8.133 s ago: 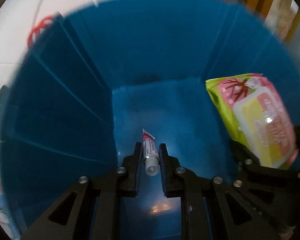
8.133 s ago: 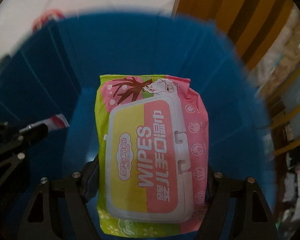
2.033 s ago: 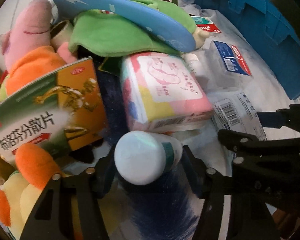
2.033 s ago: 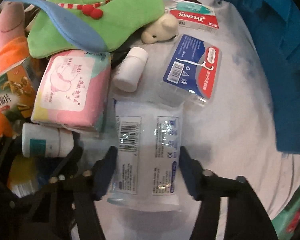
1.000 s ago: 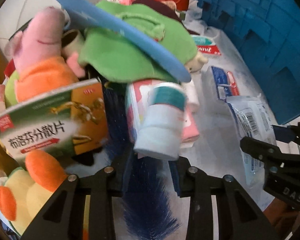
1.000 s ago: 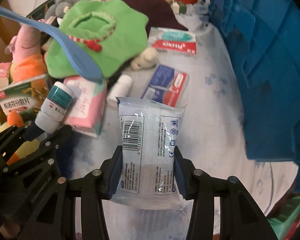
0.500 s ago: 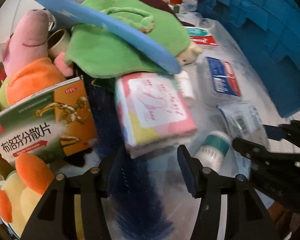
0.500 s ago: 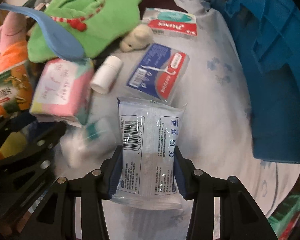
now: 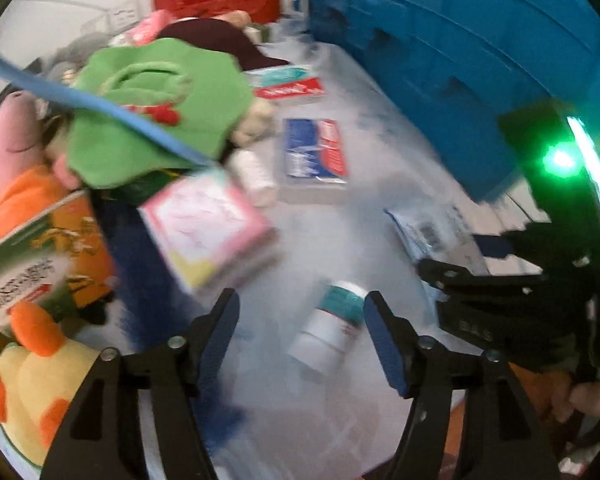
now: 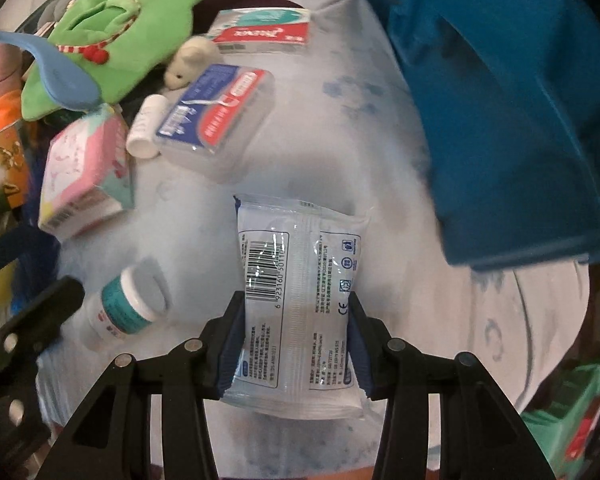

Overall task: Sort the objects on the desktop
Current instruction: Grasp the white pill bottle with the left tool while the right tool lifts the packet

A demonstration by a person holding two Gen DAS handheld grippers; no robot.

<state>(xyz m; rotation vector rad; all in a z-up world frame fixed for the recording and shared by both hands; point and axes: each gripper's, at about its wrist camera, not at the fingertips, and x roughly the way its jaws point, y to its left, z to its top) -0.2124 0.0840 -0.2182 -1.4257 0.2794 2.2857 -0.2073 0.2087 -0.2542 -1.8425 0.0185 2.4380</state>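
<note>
The right gripper [image 10: 296, 340] was clamped on the clear packet [image 10: 298, 300] at lower centre, apparently for the blue bin [image 10: 500, 120], while the left gripper [image 9: 302, 332], jaws opening, needed to regrasp the loose pill bottle [image 9: 330, 328].

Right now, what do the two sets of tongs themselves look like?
Both are matte black plastic frames with triangular cut-outs and silver screws. The left tongs end in two fingers with blue pads; the right tongs have the same build and blue pads. In the left view, the right unit carries a glowing green light. No cables or sleeves show.
</note>
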